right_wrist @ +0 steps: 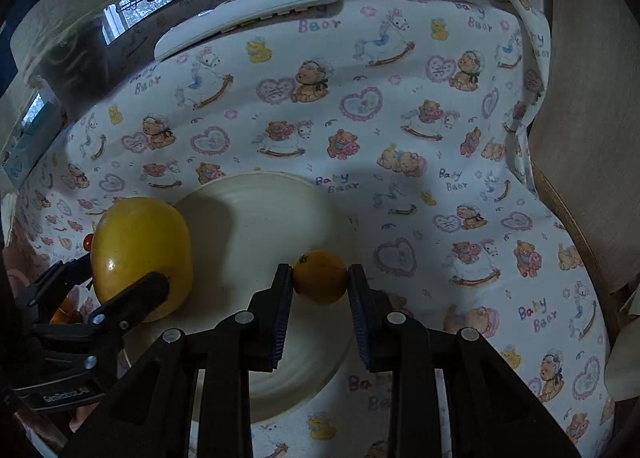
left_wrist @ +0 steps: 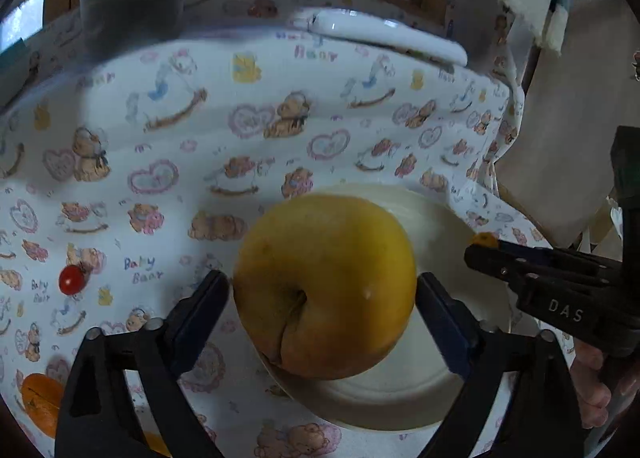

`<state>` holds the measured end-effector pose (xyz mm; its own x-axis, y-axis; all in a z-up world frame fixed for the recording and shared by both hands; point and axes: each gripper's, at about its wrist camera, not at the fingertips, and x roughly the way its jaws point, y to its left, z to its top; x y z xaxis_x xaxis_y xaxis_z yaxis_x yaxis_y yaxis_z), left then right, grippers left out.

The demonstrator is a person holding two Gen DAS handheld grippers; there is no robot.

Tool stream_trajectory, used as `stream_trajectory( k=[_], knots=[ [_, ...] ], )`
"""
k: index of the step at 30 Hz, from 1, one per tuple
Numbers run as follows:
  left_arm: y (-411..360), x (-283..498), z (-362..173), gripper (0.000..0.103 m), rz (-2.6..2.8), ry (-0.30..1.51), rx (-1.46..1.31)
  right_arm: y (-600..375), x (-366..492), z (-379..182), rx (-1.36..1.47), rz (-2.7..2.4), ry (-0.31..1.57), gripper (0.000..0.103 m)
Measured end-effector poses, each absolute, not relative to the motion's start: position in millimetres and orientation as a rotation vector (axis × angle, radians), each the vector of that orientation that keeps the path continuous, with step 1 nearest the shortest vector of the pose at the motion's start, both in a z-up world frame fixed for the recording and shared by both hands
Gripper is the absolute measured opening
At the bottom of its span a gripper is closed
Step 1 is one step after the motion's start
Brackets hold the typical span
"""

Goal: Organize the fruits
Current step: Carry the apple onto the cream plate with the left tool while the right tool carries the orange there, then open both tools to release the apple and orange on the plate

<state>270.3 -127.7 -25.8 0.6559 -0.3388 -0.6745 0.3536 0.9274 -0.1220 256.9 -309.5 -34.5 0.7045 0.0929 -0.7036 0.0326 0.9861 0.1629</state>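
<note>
My left gripper (left_wrist: 323, 290) is shut on a big yellow apple (left_wrist: 325, 286) and holds it over the left edge of a white plate (left_wrist: 400, 398). In the right wrist view the apple (right_wrist: 140, 254) hangs at the plate's (right_wrist: 256, 225) left rim, with the left gripper's fingers (right_wrist: 132, 302) around it. My right gripper (right_wrist: 319, 278) is shut on a small orange (right_wrist: 320, 277) above the plate's right part. The right gripper shows at the right of the left wrist view (left_wrist: 560, 282), its held orange just peeking out (left_wrist: 484, 238).
A cherry tomato (left_wrist: 72, 280) and an orange fruit (left_wrist: 42, 402) lie on the bear-print cloth (left_wrist: 200, 177) at the left. A white remote control (right_wrist: 248, 15) lies at the far side. The table edge runs along the right (right_wrist: 576, 234).
</note>
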Motion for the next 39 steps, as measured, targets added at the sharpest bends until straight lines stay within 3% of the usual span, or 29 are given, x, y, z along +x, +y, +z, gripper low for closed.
stream_trajectory(
  k=[11, 14, 22, 25, 33, 37, 39],
  knots=[
    [-125, 263, -16, 0.103, -0.386, 0.696, 0.01, -309, 258, -35, 0.158, 0.035, 0.792, 0.03],
    [-126, 257, -9, 0.103, -0.381, 0.653, 0.025, -309, 257, -34, 0.174, 0.07, 0.793, 0.043],
    [-120, 248, 8, 0.103, -0.369, 0.547, 0.009, -310, 246, -21, 0.152, 0.007, 0.715, 0.049],
    [-115, 242, 21, 0.103, -0.347, 0.493, 0.007, -312, 240, -14, 0.157, -0.006, 0.677, 0.06],
    [-94, 205, 79, 0.103, -0.335, 0.303, -0.026, -298, 221, 6, 0.124, 0.008, 0.579, 0.069],
    [-77, 176, 108, 0.103, -0.288, 0.209, -0.011, -289, 207, 17, 0.118, 0.011, 0.501, 0.085],
    [-66, 163, 117, 0.103, -0.252, 0.187, 0.007, -285, 198, 23, 0.113, 0.011, 0.461, 0.085]
  ],
)
